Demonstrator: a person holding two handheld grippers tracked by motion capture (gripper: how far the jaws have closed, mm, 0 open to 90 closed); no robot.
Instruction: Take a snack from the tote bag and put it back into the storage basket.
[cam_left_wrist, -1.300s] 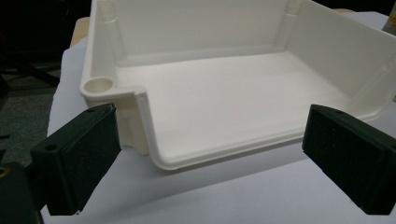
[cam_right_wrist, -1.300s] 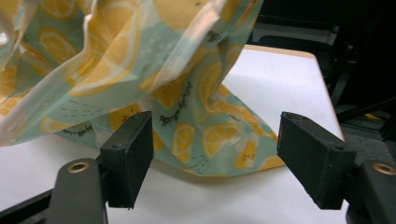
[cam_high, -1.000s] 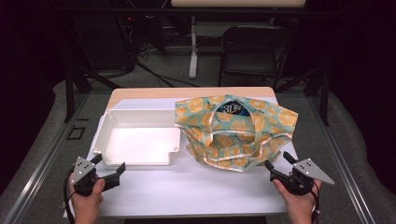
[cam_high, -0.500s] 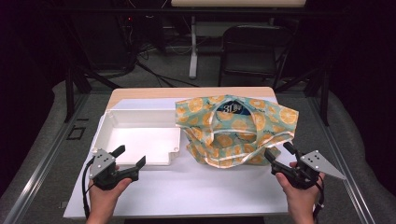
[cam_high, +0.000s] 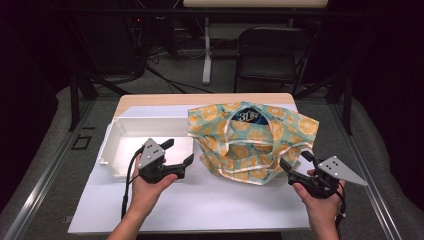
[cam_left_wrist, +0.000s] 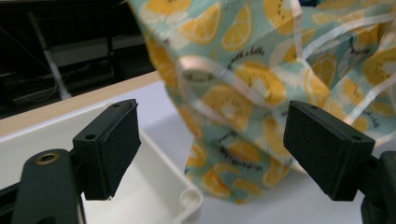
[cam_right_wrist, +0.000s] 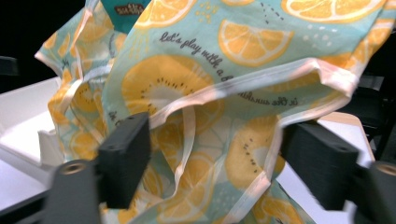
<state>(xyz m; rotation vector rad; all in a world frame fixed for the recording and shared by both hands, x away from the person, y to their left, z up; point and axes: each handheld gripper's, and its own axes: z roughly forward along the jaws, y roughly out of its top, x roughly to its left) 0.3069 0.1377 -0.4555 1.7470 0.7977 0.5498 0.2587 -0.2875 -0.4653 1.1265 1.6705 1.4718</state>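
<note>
Both grippers, left (cam_high: 180, 153) and right (cam_high: 295, 164), gape empty, flanking the fruit-print bag (cam_high: 250, 140) (beside the white bin (cam_high: 116, 150)) near the table's (cam_high: 200, 200) front edge, apparently to grasp its sides.

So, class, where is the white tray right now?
In the high view the white tray lies on the table's left side, beside the fruit-print bag, just beyond the left gripper.
</note>
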